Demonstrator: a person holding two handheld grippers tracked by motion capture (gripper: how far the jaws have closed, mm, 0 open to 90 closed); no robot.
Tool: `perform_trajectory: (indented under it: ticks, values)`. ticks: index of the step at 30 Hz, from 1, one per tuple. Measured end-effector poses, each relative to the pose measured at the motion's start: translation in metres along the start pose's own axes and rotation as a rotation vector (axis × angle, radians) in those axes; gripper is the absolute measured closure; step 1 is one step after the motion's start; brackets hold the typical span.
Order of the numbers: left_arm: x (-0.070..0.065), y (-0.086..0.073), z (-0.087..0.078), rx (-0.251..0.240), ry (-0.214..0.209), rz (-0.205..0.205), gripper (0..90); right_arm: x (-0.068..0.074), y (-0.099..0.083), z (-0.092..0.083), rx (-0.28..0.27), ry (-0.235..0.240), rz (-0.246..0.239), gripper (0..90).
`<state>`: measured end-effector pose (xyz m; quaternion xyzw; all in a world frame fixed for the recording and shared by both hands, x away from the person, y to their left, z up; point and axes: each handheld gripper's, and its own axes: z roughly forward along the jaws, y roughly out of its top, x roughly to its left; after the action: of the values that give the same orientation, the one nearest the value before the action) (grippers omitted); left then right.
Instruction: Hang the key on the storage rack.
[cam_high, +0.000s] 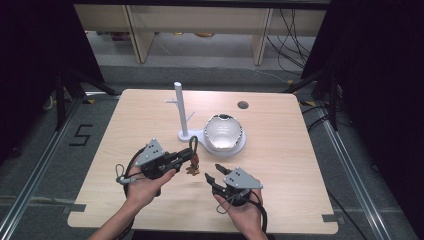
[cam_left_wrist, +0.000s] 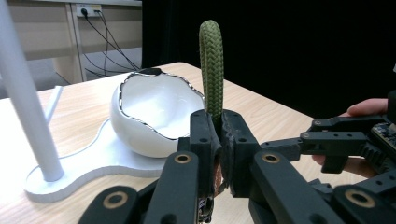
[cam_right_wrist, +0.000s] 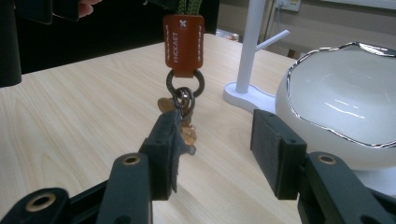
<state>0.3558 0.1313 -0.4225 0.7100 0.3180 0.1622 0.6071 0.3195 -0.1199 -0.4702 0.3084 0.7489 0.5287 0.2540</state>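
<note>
Item: key fob (cam_right_wrist: 184, 45), comprising a green braided cord loop (cam_left_wrist: 211, 65), a brown leather tab stitched in white, a dark metal ring (cam_right_wrist: 185, 84) and small copper-coloured charms (cam_right_wrist: 187, 133) hung beneath. It is held above the near middle of the worktop (cam_high: 280, 165), in front of the white stand, with the charms hanging just over the wood. In the high view it is seen at the tip of the left hand-held gripper (cam_high: 191, 157).

Left hand-held gripper (cam_left_wrist: 218, 140): clenched on the key fob. The cord is pinched between the two black pads, and the loop is seen rising upright above them in the left gripper view. The tab and ring are hung below the grip, as shown in the right gripper view.

Right hand-held gripper (cam_right_wrist: 215, 140): released, its jaws set well apart. Nothing is pressed by its pads. It is pointed at the hanging charms, which are seen just beyond its left pad. In the high view it is placed near the left one, to its right (cam_high: 214, 176).

White stand (cam_high: 184, 134): a flat base with an upright post (cam_high: 179, 107) bearing short side pegs, placed at mid-worktop.

White bowl (cam_high: 223, 131): irregular dark-edged rim, seated on the stand's base, right of the post.

Worktop: light wood grain.
</note>
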Motion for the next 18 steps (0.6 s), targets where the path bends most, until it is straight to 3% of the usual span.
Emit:
perform_trajectory:
  ticks: [9, 10, 14, 15, 18]
  values:
    - [0.01, 0.001, -0.011, -0.014, 0.041, 0.006, 83.2, -0.001, -0.001, 0.0, 0.005, 0.021, 0.017, 53.8]
    - [0.013, 0.001, -0.014, -0.015, 0.052, 0.005, 83.2, 0.0, -0.001, -0.002, 0.03, 0.017, 0.028, 53.8]
    - [0.017, 0.001, -0.019, -0.021, 0.065, -0.002, 83.2, -0.002, -0.002, -0.003, 0.015, 0.015, 0.019, 53.7]
    - [0.019, 0.001, -0.022, -0.028, 0.069, -0.003, 83.2, -0.001, -0.002, -0.003, 0.014, 0.032, 0.047, 53.7]
    - [0.022, 0.0, -0.026, -0.035, 0.08, -0.004, 83.2, -0.001, -0.002, -0.005, 0.018, 0.01, 0.047, 53.5]
